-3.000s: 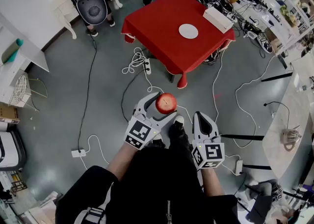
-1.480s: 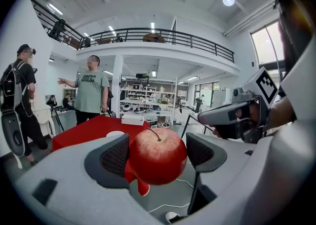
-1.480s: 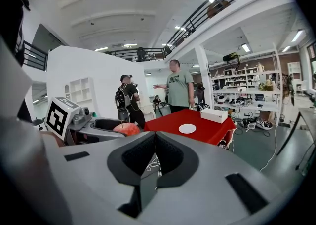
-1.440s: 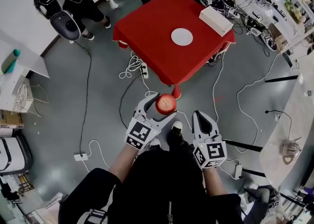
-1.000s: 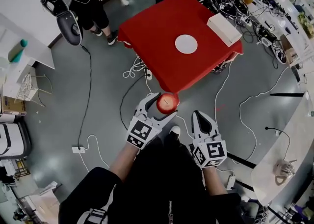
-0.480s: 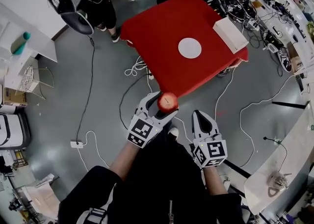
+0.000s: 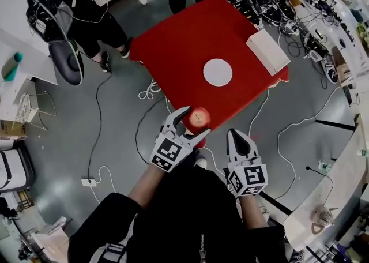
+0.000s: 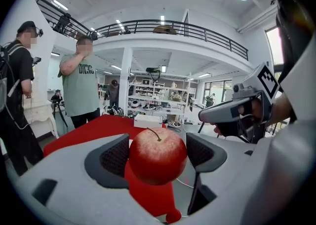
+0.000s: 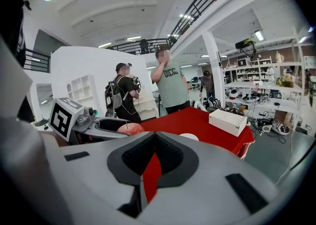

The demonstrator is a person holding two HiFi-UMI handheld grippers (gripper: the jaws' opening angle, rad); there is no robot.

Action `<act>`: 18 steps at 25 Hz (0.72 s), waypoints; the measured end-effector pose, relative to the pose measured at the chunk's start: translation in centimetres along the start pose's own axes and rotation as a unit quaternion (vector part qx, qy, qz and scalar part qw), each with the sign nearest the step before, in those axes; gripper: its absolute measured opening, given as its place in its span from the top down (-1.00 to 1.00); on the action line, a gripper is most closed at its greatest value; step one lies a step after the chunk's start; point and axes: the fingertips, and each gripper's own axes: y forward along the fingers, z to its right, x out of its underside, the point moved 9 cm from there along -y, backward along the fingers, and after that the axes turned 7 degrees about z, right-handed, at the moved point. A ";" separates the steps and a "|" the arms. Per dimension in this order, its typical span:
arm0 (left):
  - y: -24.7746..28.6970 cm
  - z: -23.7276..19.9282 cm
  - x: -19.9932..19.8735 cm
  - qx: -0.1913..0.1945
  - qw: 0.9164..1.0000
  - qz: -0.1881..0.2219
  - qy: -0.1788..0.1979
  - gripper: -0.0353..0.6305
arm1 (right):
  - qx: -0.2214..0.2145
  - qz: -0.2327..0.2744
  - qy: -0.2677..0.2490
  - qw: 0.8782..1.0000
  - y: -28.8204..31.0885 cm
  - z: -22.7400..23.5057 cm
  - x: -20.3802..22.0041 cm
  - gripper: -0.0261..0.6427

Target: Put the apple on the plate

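A red apple (image 7: pixel 200 117) with a short stem is held between the pads of my left gripper (image 7: pixel 196 121), which is shut on it. In the head view the apple hangs over the near edge of the red table (image 7: pixel 184 54). A white plate (image 7: pixel 218 72) lies flat near the table's middle, beyond the apple and a little to its right. In the left gripper view the apple (image 8: pixel 158 155) fills the gap between the jaws. My right gripper (image 7: pixel 238 136) is held lower right, off the table, jaws shut on nothing. The right gripper view also shows the plate (image 9: pixel 189 136) and the apple (image 9: pixel 129 129).
A white box (image 7: pixel 268 51) sits on the table's right part. Two people (image 8: pixel 81 91) stand at the table's far side. Cables (image 7: pixel 151 89) trail over the grey floor by the table's left corner. Cluttered benches (image 7: pixel 311 2) run along the right.
The red table has come nearer in the head view over the last seconds. The apple, still held, now hangs over the table's near edge instead of over the floor.
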 end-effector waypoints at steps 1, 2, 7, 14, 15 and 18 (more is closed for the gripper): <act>0.7 -0.8 -0.2 0.006 1.000 0.000 0.001 -0.20 | 0.004 -0.002 0.000 1.000 0.9 0.2 -0.3 0.89; 1.3 -1.6 -0.3 0.012 1.000 0.000 0.002 -0.20 | 0.007 -0.005 0.000 1.000 1.7 0.4 -0.6 0.89; 3.3 -5.6 -0.7 0.040 0.999 -0.001 0.009 -0.20 | 0.029 -0.011 -0.001 1.000 5.9 0.1 -1.9 0.89; 6.5 -9.4 -0.8 0.071 0.997 -0.010 0.022 -0.20 | 0.058 -0.018 0.001 0.998 8.5 0.8 -3.4 0.89; 7.0 -9.6 -0.6 0.073 0.997 -0.011 0.024 -0.20 | 0.063 -0.019 0.001 0.998 8.5 1.1 -3.4 0.89; 8.8 -10.1 0.0 0.077 0.997 -0.013 0.022 -0.20 | 0.077 -0.020 0.003 0.997 8.4 2.2 -3.5 0.89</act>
